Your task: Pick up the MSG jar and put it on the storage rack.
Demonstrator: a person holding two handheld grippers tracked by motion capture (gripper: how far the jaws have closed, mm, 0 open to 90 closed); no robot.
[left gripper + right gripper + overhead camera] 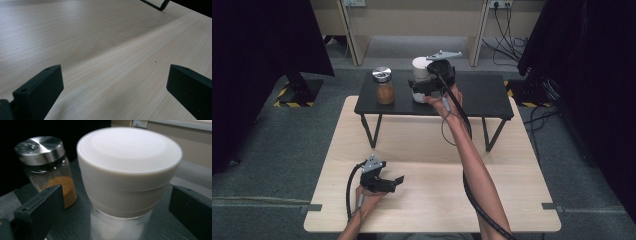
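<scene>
- Pale wood-grain surface [432, 200] carries a low black shelf [482, 97].
- Left claw [393, 181] rests wide open, empty.
- Right claw [115, 207] gapes around a white-lidded jar [127, 170], contents blurred, contact unclear.
- Steel-capped glass spice jar [46, 167] stands beside it.

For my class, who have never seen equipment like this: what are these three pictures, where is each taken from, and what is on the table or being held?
No robot here: a person holds a hand-operated two-jaw gripper in each hand. The high view looks down from above on a pale wooden table carrying a small black shelf. On the shelf stand a glass jar with a metal lid and orange-brown powder, and a white-capped jar. The other two pictures come from cameras riding on the grippers, looking along their black jaws. The left gripper rests low over the bare table, open and holding nothing. The right gripper reaches to the shelf, its jaws open on either side of the white-capped jar, not gripping it.
</scene>
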